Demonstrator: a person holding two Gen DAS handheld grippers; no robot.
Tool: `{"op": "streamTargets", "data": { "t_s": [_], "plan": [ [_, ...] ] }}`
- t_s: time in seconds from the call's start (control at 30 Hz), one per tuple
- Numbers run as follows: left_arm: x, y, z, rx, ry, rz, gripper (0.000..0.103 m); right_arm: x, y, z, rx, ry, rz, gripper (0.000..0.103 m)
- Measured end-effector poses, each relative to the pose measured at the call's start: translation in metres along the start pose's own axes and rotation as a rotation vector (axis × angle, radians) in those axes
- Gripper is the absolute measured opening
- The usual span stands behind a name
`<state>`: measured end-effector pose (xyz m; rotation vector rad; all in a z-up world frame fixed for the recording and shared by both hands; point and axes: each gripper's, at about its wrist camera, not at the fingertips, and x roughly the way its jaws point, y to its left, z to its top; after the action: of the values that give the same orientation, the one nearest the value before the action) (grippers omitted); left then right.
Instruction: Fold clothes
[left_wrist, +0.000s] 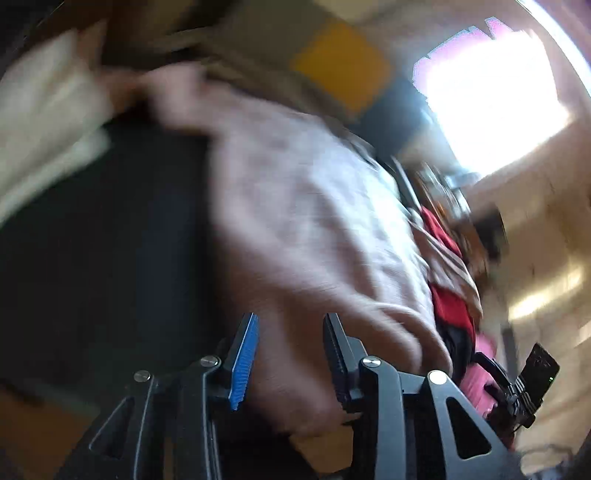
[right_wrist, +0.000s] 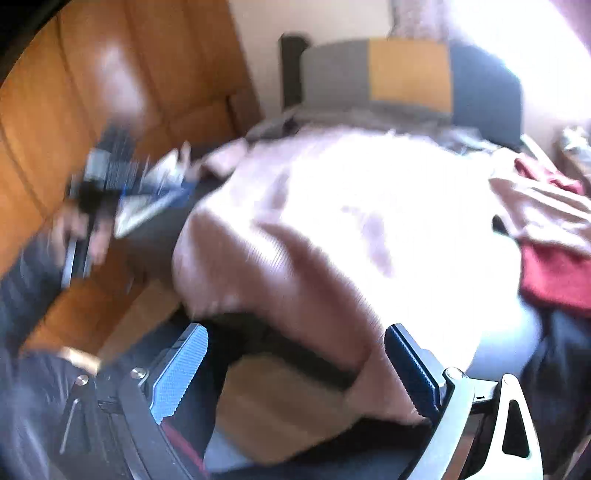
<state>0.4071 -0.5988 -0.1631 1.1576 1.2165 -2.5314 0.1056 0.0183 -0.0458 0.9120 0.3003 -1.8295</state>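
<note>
Both grippers open over a pale pink garment (left_wrist: 306, 221)

Left gripper (left_wrist: 290, 354) and right gripper (right_wrist: 295, 373) stand spread, holding nothing; red clothes (right_wrist: 554, 273) lie beside the garment.

Bright window (left_wrist: 491, 99) glare, wooden wardrobe (right_wrist: 110, 85), grey-and-yellow headboard (right_wrist: 406, 74).

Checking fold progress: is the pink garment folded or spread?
Cannot tell: the pink garment lies rumpled across the surface, too blurred to show folds.

I'm seeing my left gripper (left_wrist: 290, 354) showing black linkages, silver screws and a blue ribbed pad. My right gripper (right_wrist: 295, 373) is wearing blue pads on black-and-silver arms, and a dark sleeve (right_wrist: 26, 273) is showing.
</note>
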Motion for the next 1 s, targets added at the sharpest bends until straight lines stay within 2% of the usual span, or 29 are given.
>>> {"op": "streamTargets", "data": {
  "t_s": [0.1,0.23,0.4,0.47,0.5,0.6,0.7,0.77,0.83,0.9,1.0],
  "plan": [
    [0.010,0.000,-0.011,0.004,0.000,-0.029,0.039,0.001,-0.051,0.018,0.169,-0.005,-0.082,0.102],
    [0.023,-0.001,-0.026,0.009,0.000,-0.067,0.040,0.023,-0.102,0.017,0.414,0.017,-0.103,0.102],
    [0.040,-0.002,-0.045,0.015,0.001,-0.114,0.040,0.039,-0.130,0.008,0.550,0.000,-0.111,0.102],
    [0.046,-0.004,-0.051,0.020,0.006,-0.124,0.026,0.046,-0.142,0.008,0.577,-0.004,-0.124,0.102],
    [0.047,-0.007,-0.050,0.027,0.019,-0.109,0.010,0.050,-0.148,0.008,0.591,-0.007,-0.131,0.102],
    [0.044,-0.018,-0.048,0.042,0.042,-0.078,0.007,0.061,-0.162,0.007,0.618,-0.009,-0.147,0.102],
    [0.009,-0.027,-0.039,0.012,-0.043,-0.157,0.007,0.078,-0.163,0.014,0.557,0.000,-0.174,0.101],
    [-0.022,-0.037,-0.033,0.027,-0.097,-0.201,0.007,0.086,-0.149,0.023,0.438,0.013,-0.210,0.101],
    [-0.049,-0.047,-0.028,0.050,-0.126,-0.233,0.007,0.098,-0.135,0.030,0.308,0.048,-0.284,0.100],
    [-0.059,-0.052,-0.026,0.064,-0.119,-0.234,0.007,0.111,-0.122,0.034,0.183,0.091,-0.362,0.100],
    [-0.067,-0.051,-0.027,0.066,-0.090,-0.207,0.007,0.140,-0.107,0.032,-0.034,0.183,-0.558,0.099]
  ]
}}
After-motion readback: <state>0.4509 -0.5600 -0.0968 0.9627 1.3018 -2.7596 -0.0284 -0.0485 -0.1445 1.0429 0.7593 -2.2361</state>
